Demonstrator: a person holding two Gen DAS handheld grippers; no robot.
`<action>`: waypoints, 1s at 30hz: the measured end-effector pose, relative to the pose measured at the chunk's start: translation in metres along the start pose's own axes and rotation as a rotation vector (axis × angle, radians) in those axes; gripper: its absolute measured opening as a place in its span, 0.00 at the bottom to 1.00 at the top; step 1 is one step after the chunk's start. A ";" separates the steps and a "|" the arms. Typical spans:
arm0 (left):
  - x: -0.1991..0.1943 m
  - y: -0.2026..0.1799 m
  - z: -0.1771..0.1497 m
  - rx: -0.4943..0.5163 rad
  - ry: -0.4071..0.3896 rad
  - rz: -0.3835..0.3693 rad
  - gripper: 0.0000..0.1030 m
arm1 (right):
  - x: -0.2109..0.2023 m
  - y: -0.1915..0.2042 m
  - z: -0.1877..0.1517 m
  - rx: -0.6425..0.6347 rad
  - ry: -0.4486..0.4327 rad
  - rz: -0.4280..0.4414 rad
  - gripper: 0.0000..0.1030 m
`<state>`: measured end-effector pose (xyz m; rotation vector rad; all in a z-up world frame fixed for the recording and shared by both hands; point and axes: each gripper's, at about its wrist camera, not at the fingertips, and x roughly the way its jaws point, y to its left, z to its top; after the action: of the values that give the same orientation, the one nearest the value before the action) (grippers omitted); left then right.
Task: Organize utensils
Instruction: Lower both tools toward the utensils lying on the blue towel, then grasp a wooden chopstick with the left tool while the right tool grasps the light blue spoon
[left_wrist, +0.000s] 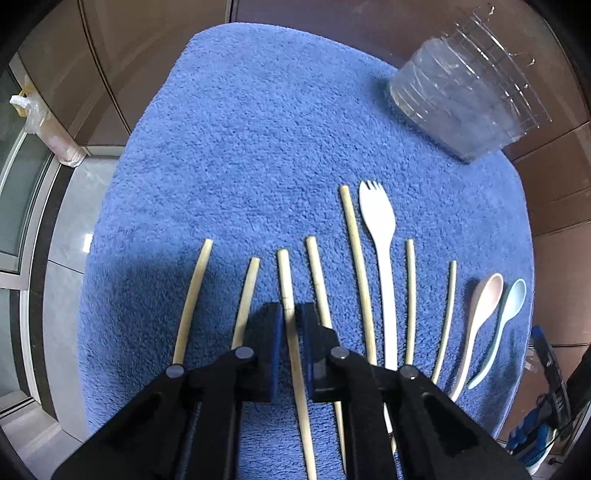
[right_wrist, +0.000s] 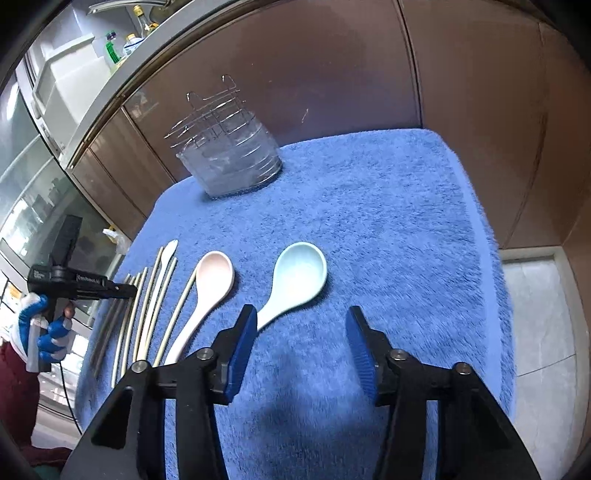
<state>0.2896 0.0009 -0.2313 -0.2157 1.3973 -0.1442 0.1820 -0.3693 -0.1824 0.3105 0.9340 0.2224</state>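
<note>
- The clear plastic holder (right_wrist: 236, 166), with a wire rack (right_wrist: 210, 110) rising from it, stands upright at the far side of the blue towel (left_wrist: 258, 147) on the tabletop; no utensil shows inside it.
- Chopsticks, a white spork (left_wrist: 380, 236), a pink spoon (right_wrist: 210, 291) and a pale blue spoon (right_wrist: 295, 284) lie side by side on the towel, well apart from the holder.
- The left tongs (left_wrist: 293, 321) are clenched on one chopstick (left_wrist: 286, 280), third in the row, its pads pressing both sides.
- The right tongs (right_wrist: 301, 347) stand released, jaws apart over the towel, the blue spoon's handle just beside the left pad (right_wrist: 245, 354).
</note>
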 end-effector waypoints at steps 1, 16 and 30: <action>0.000 0.000 0.001 -0.005 0.005 0.002 0.08 | 0.005 -0.003 0.005 0.012 0.010 0.020 0.44; 0.002 -0.005 0.002 -0.039 0.003 0.044 0.05 | 0.069 -0.030 0.037 0.053 0.139 0.088 0.22; -0.050 -0.006 -0.032 -0.028 -0.201 -0.039 0.05 | 0.019 -0.009 0.031 -0.047 0.014 0.010 0.06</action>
<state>0.2493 0.0046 -0.1873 -0.2735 1.1964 -0.1317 0.2194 -0.3770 -0.1828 0.2706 0.9395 0.2553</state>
